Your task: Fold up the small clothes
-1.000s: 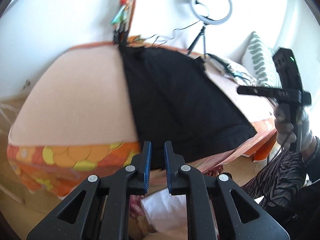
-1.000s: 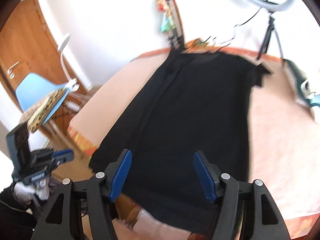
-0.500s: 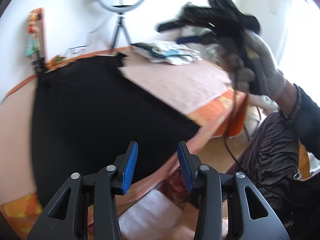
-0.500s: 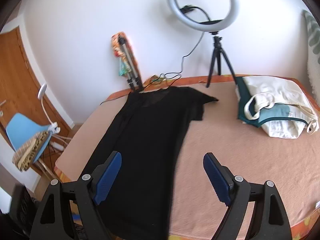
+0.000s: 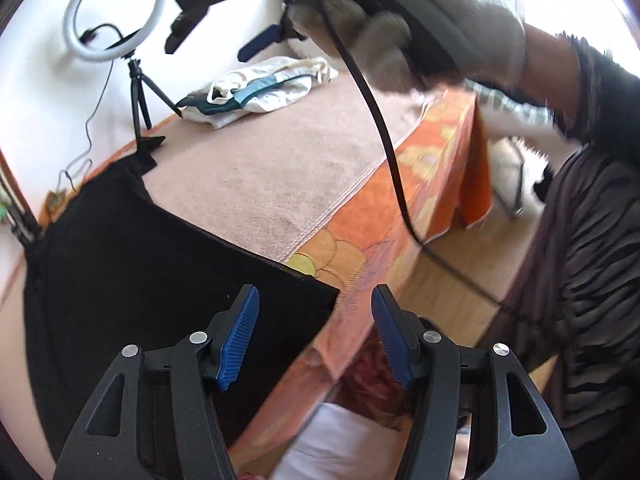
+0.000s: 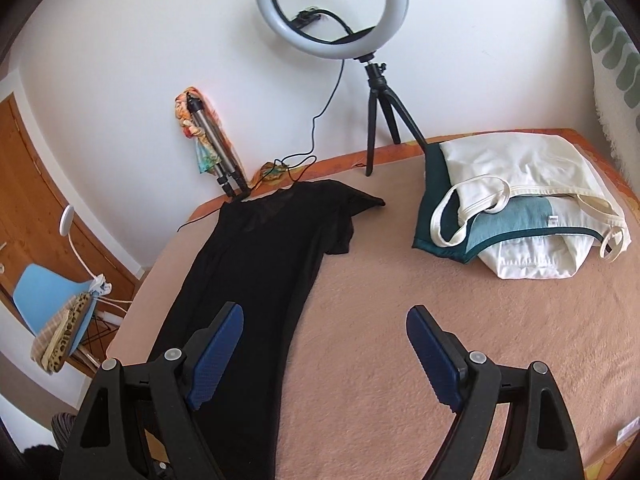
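A long black garment [image 6: 256, 264] lies flat on the pink bed cover [image 6: 400, 320], folded lengthwise, its hem at the bed's near edge. In the left wrist view it [image 5: 132, 264] fills the lower left. My left gripper [image 5: 316, 332] is open and empty just above the garment's near hem corner. My right gripper [image 6: 324, 352] is open and empty above the bed, just right of the garment's right edge. It also shows held high in a gloved hand in the left wrist view [image 5: 256, 46].
A pile of white and teal clothes [image 6: 516, 208] lies at the bed's far right. A ring light on a tripod [image 6: 332, 4] stands at the far edge by the wall. A blue chair [image 6: 48, 300] stands left of the bed. The orange patterned bed side [image 5: 400, 208] drops to a wood floor.
My left gripper has opened wide and swung right toward the garment's hem corner. My right gripper has risen and turned right, now over the bare bed cover beside the garment.
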The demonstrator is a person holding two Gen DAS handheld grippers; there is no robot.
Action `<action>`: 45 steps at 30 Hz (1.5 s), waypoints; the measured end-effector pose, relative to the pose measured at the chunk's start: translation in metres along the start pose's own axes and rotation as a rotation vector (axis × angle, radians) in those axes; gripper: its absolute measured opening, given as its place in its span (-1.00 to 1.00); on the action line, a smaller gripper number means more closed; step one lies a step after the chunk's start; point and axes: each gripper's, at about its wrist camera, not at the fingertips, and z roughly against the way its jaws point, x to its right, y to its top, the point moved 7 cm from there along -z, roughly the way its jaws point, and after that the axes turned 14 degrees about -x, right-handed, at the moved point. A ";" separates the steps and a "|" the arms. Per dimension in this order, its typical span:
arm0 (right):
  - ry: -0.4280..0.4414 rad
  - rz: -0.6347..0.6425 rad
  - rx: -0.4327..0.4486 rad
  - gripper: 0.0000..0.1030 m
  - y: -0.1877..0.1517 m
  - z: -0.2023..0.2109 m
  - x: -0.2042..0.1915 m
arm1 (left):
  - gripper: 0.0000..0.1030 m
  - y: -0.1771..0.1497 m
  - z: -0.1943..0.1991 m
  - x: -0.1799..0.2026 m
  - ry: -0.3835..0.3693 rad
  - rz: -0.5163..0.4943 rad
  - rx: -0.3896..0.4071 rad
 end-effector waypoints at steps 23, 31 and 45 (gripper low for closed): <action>0.078 -0.104 -0.214 0.67 0.127 -0.161 0.037 | -0.94 0.004 -0.006 -0.043 -0.258 0.307 0.066; 0.085 -0.209 -0.189 0.63 0.152 -0.185 0.054 | -0.95 0.007 0.004 -0.046 -0.307 0.356 0.099; -0.066 -0.274 -0.238 -0.48 0.174 -0.233 0.054 | -0.95 -0.002 0.008 -0.063 -0.334 0.439 0.144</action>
